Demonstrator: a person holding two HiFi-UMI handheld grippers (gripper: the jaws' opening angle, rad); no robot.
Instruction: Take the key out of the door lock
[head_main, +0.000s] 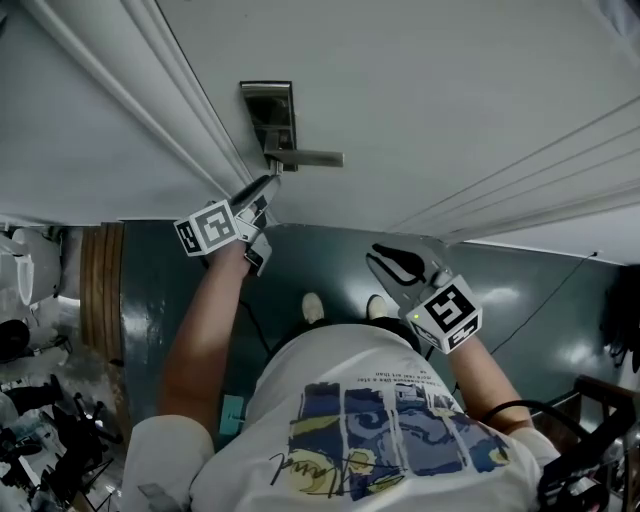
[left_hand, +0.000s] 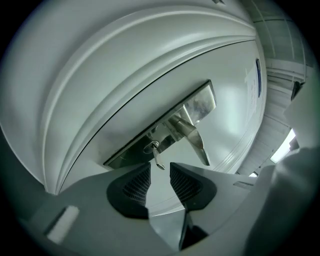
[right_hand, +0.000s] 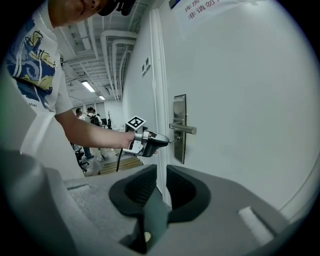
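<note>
A silver key (left_hand: 156, 157) sticks out of the lock cylinder (left_hand: 150, 146) in the steel lock plate (left_hand: 165, 127) on the white door (head_main: 420, 90), below the lever handle (left_hand: 196, 136). My left gripper (left_hand: 160, 171) is open right at the key. The key's free end lies at the gap between the fingertips, and the pads do not press on it. In the head view, the left gripper (head_main: 266, 186) points at the lock plate (head_main: 268, 112) under the handle (head_main: 308, 157). My right gripper (head_main: 388, 260) hangs back from the door, its jaws slightly apart with nothing between them.
The door frame (head_main: 150, 90) runs along the left of the lock. A wooden threshold strip (head_main: 100, 285) and cluttered equipment (head_main: 45, 430) lie at the left on the dark floor. Standing people (right_hand: 90, 117) are far back in the room. A sign (right_hand: 202, 9) is posted high on the door.
</note>
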